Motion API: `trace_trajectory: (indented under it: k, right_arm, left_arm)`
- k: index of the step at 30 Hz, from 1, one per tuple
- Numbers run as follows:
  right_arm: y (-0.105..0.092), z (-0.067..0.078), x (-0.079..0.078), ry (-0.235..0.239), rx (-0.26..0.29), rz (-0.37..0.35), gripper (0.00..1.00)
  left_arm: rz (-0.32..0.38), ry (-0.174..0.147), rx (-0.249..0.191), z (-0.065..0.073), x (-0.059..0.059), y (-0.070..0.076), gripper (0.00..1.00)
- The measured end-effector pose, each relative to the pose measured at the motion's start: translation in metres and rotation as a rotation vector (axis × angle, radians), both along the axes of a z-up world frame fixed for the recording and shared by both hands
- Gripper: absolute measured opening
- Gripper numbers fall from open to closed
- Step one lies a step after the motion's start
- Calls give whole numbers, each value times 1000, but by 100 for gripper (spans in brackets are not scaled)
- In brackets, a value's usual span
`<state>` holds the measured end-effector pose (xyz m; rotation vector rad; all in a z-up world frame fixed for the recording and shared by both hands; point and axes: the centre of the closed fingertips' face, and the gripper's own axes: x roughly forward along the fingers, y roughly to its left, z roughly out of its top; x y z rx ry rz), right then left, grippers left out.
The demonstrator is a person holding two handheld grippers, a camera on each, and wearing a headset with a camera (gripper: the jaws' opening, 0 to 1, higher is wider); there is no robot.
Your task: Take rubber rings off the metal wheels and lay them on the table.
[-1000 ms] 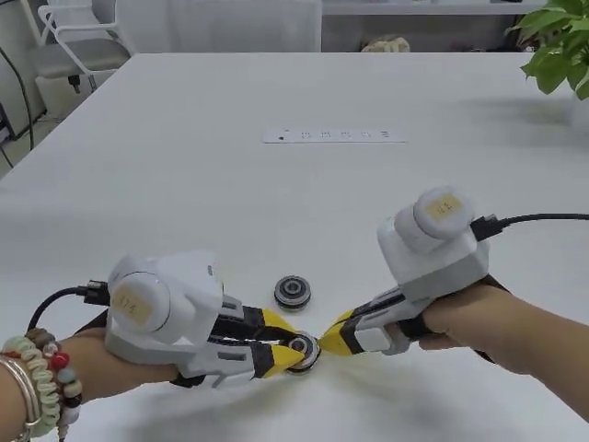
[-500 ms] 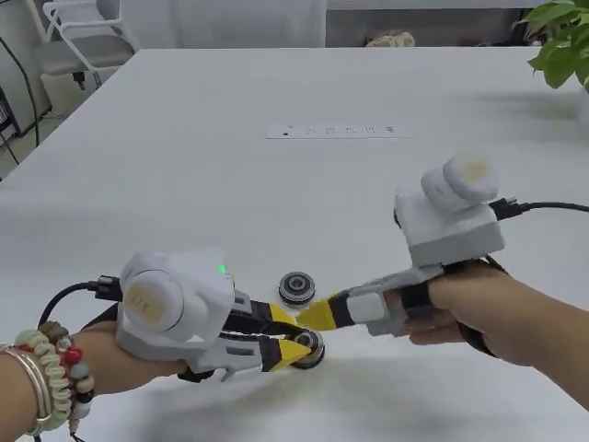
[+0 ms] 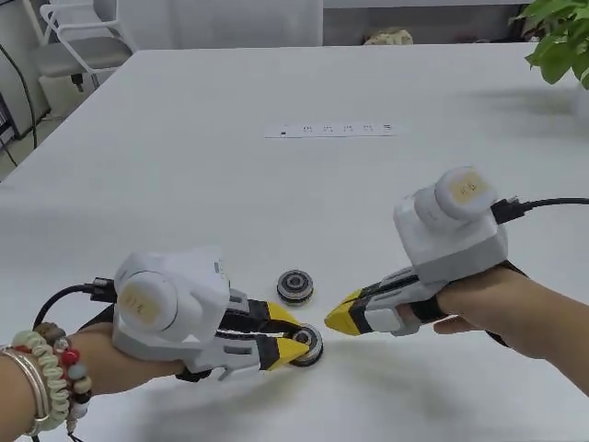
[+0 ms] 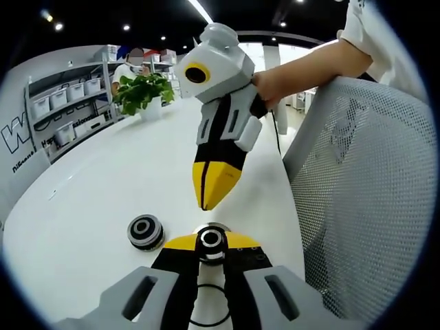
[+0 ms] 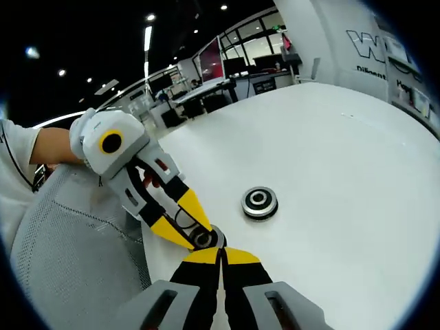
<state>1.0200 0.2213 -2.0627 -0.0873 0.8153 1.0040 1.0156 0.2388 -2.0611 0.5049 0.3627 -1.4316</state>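
My left gripper [image 3: 296,339] is shut on a small metal wheel [image 3: 309,343] with a dark rim, held low over the white table [image 3: 276,203]. The wheel [image 4: 212,242] sits between its yellow tips [image 4: 180,242]. My right gripper [image 3: 333,320] is shut, its yellow tips just right of that wheel and slightly apart from it. From its own camera the right gripper [image 5: 221,253] points at the held wheel [image 5: 203,238]. A second wheel [image 3: 294,285] lies flat on the table just beyond both grippers. A thin black loop hangs behind the left jaws; I cannot tell what it is.
A white power strip [image 3: 334,131] lies mid-table, farther away. A green plant [image 3: 560,41] stands at the far right corner and a white chair [image 3: 78,37] at the far left. A black cable [image 3: 543,217] trails from the right gripper. A mesh chair [image 4: 364,206] is behind me.
The right gripper's tips first pushed in over the held wheel, then drew back to the right and now stand just off it. The left gripper kept its hold on the wheel.
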Motion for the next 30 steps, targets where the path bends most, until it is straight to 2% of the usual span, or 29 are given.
trace_trajectory:
  k: [5,7,15,18,22,25,27,28,30]
  right_arm:
    - [0,-14,-7,-31,-82,76,0]
    - [2,-15,-9,-34,-89,93,5]
    - [11,-21,-11,-88,-118,153,19]
    - [15,-23,-12,-113,-123,172,18]
    - [16,-21,-11,-118,-119,178,19]
    - [21,-17,-12,-109,-72,171,22]
    - [21,-16,-10,-124,-82,168,23]
    - [21,-19,-10,-135,-104,182,22]
    - [21,-22,-11,-135,-114,186,21]
  left_arm:
    - [4,10,-12,0,0,0,7]
    - [6,15,-16,0,0,0,7]
    - [9,22,-26,0,0,0,7]
    - [9,23,-27,-1,0,0,7]
    - [14,30,-31,-1,0,0,7]
    - [13,28,-31,-1,-1,0,7]
    - [14,27,-31,-1,-1,-1,7]
    - [14,27,-32,-1,-1,-1,7]
    - [15,28,-33,-1,-1,-1,7]
